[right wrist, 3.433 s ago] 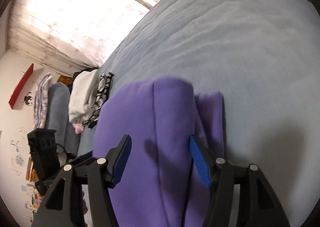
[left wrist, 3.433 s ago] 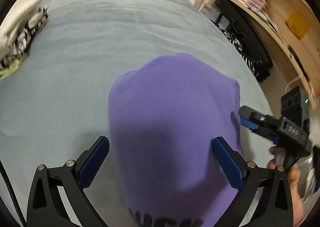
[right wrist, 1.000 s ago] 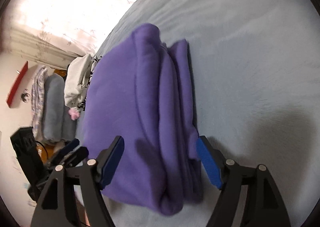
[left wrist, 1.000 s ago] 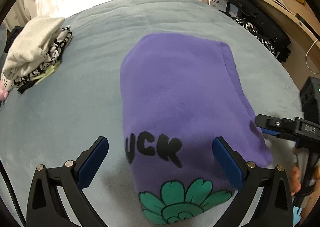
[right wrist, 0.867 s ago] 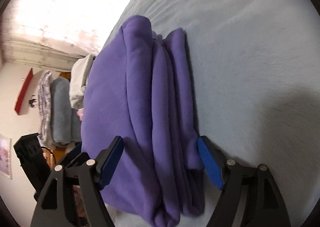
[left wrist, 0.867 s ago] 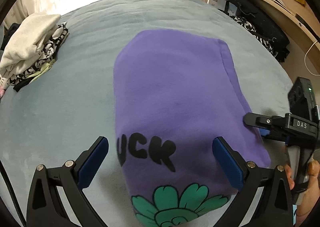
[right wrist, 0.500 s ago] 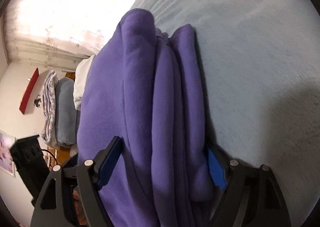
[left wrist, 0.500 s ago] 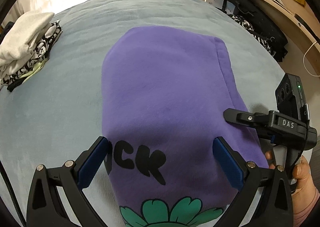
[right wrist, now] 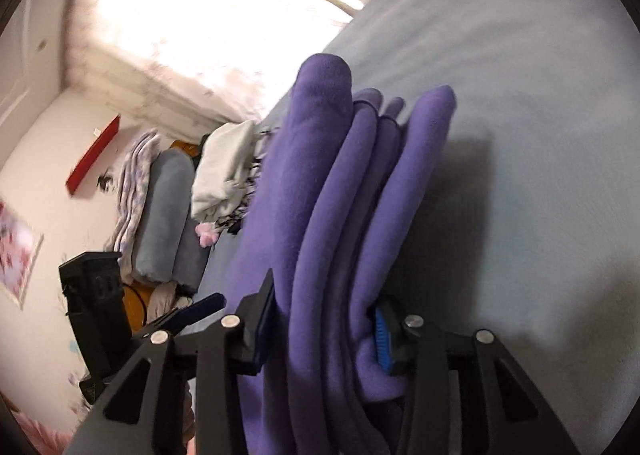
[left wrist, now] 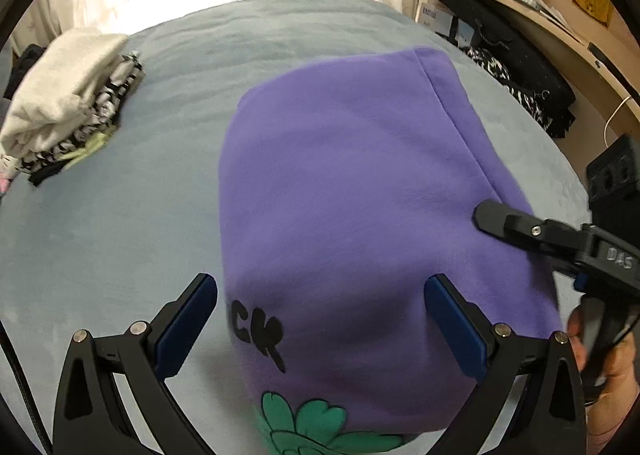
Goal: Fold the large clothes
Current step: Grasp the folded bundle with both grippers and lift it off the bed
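On the grey bedspread (left wrist: 120, 223) lies the folded purple sweatshirt (left wrist: 344, 191). Right gripper (right wrist: 324, 329) closing on its stacked edge; left gripper (left wrist: 320, 319) spread wide, empty. Pinch every layer before lifting.

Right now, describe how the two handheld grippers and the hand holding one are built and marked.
The left gripper has black triangular cut-out arms, silver screw heads and dark blue flat pads; a black cable runs down its left side. The right gripper has the same black frame with silver screws and a ribbed bright blue pad. Seen from the left wrist, its black body reads "DAS". The hand on its black handle shows no glove.
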{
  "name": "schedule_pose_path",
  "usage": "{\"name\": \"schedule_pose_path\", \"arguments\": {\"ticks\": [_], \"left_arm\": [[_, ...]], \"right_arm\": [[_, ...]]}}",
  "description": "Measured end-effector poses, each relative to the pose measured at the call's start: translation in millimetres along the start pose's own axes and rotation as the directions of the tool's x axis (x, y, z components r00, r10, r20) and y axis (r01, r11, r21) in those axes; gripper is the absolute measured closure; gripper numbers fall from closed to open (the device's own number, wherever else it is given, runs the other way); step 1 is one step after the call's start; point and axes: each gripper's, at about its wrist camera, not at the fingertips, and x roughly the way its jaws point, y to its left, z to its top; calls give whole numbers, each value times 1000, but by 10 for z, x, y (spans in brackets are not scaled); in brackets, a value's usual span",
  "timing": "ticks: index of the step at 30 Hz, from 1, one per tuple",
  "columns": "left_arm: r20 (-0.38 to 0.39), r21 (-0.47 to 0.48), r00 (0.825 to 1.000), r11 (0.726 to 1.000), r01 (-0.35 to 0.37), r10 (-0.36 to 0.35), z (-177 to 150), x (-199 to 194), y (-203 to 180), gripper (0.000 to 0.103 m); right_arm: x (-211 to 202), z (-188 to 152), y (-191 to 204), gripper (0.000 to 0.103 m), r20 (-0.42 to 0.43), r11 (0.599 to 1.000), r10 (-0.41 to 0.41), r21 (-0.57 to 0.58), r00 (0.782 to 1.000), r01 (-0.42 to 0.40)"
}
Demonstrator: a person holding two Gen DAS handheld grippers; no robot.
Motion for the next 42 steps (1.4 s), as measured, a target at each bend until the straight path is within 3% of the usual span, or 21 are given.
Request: {"name": "schedule_pose_path", "arguments": {"ticks": [7, 14, 21, 23, 25, 30, 32, 35, 37, 39, 42], "left_arm": [[57, -69, 997, 997, -46, 50, -101, -357, 539, 0], [74, -248, 995, 968, -44, 64, -382, -544, 1397, 1], [39, -438, 998, 898, -27, 49, -914, -461, 2335, 2], [12, -502, 999, 865, -23, 33, -1092, -393, 2586, 2], [-20, -559, 1000, 829, -24, 15, -1292, -307, 2821, 2], [-81, -669, 996, 743, -20, -46, -1757, -146, 3273, 5], [-59, -672, 996, 740, 14, -73, -1823, -187, 3326, 10], [-68, -657, 996, 754, 3, -63, -1839, -250, 3329, 10], [-68, -657, 996, 754, -3, -55, -1847, -305, 3330, 10], [-59, -665, 997, 747, -7, -43, -1857, -386, 3367, 10], [-41, -683, 999, 730, -9, -26, -1792, -474, 3537, 10]], "right_arm": [[251, 38, 1054, 62, -7, 969, -127, -213, 992, 122], [990, -64, 2073, 62, -49, 900, -252, -378, 966, 216], [1977, -437, 2809, 54, -114, 794, -419, -528, 901, 302], [2315, -584, 2936, 50, -142, 780, -451, -543, 881, 311], [2612, -731, 3052, 37, -181, 769, -469, -565, 865, 299], [3141, -1096, 3171, 29, -224, 724, -527, -622, 820, 296], [3235, -1199, 3208, 27, -223, 708, -543, -640, 809, 298], [3253, -1267, 3294, 26, -190, 661, -581, -678, 792, 322], [3220, -1267, 3376, 26, -187, 654, -581, -687, 792, 318], [3154, -1250, 3453, 26, -204, 671, -561, -680, 803, 296], [2931, -1156, 3616, 26, -272, 747, -456, -634, 848, 198]]}}
